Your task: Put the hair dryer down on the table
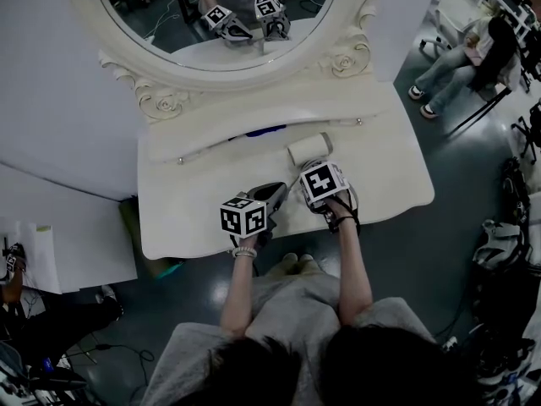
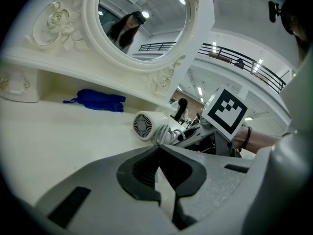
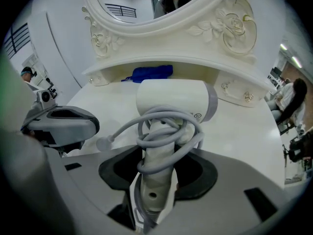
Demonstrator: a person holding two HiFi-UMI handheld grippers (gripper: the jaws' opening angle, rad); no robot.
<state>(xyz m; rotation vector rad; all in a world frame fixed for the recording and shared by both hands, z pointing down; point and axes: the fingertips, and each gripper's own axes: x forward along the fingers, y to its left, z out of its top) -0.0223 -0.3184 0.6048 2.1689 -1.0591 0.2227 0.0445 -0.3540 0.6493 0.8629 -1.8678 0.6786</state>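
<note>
Hair dryer (image 3: 171, 99), white, is held by its handle (image 3: 151, 192) in the right claw (image 3: 156, 173). We see both jaws of that claw pressed against the handle from either side, and the claw points steeply down. A pale grey cord (image 3: 168, 131) is wound in loose loops round the handle just under the barrel, and one end sticks out to the left. The barrel lies crosswise, low over the white tabletop (image 3: 244, 131), toward its back edge. From the left gripper view its round rear grille faces us and seems to meet the tabletop, though we cannot tell whether it truly rests there.

To the left of the dryer, near it but apart, is the left claw (image 2: 159, 153). Its jaws are closed tip to tip with nothing between them, and it hangs just over the tabletop. Each claw carries a marker cube (image 1: 323, 182) of black and white squares.

Behind the dryer, a low shelf (image 3: 215, 65) runs along the back of the tabletop, and a crumpled blue cloth (image 3: 149, 72) lies under it. Above the shelf stands an oval mirror (image 1: 186, 7) in a carved white frame, in which both claws are reflected. At the upper right of the head view, well apart from the tabletop, a person (image 1: 473, 53) sits on a chair.
</note>
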